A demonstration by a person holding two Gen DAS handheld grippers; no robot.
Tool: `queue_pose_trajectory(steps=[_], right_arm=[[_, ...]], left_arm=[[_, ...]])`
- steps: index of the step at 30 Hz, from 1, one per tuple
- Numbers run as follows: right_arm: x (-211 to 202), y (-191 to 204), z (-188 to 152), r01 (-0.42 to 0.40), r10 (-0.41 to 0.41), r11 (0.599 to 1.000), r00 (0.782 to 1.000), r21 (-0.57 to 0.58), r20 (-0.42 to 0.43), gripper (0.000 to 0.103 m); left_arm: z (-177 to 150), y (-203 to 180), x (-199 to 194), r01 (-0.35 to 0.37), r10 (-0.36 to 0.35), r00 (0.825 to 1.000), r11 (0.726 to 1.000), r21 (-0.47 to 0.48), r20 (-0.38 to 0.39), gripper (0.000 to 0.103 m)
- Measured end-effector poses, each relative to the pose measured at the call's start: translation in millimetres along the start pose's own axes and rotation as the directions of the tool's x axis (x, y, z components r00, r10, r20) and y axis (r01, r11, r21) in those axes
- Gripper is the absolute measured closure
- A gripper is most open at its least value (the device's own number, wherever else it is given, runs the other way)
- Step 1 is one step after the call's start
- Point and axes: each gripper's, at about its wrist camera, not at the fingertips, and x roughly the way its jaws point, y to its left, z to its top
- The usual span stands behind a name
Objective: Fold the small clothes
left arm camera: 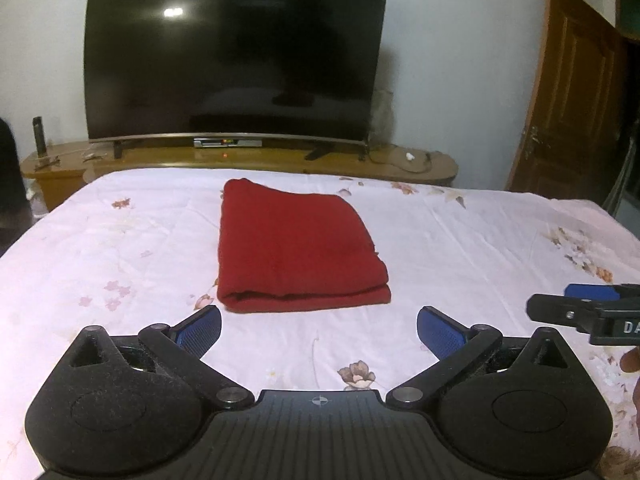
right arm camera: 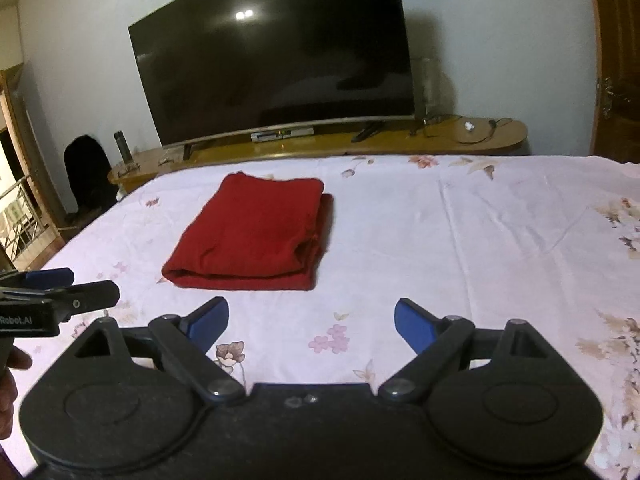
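Two claws hover above a bed (left arm camera: 460, 240) covered in a pale pink floral sheet, and both stand spread wide with nothing between their blue pads. The left claw (left arm camera: 319, 330) points toward the near edge of a folded red garment (left arm camera: 296, 244), which lies flat on the sheet a little beyond its fingertips, apart from them. The right claw (right arm camera: 311, 325) hangs to the right of the left one; from its camera the red garment (right arm camera: 252, 232) sits ahead and to the left, its stacked layers showing along the near and right edges. Neither claw touches the cloth. Past the foot of the bed a large dark television (left arm camera: 236, 60) stands on a long wooden cabinet (left arm camera: 256, 160). A brown wooden door (left arm camera: 568, 96) stands at the right.
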Motion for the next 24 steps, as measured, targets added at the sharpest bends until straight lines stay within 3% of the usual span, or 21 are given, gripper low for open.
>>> queue_pose_trajectory(steps=[12,24], right_arm=[[-36.8,5.3,-8.7,0.025,-0.024,1.000,0.998,-0.018,0.057,0.010],[-43.2,4.9,-11.7,0.027,-0.026,1.000,0.997,-0.014,0.066,0.009]], left_arm=[[-12.5,-21.3,-35.1,0.023,-0.024,0.998,1.000,0.011,0.057,0.000],[-14.2,-25.5,-35.5,0.023,-0.023,0.998,1.000,0.004,0.057,0.000]])
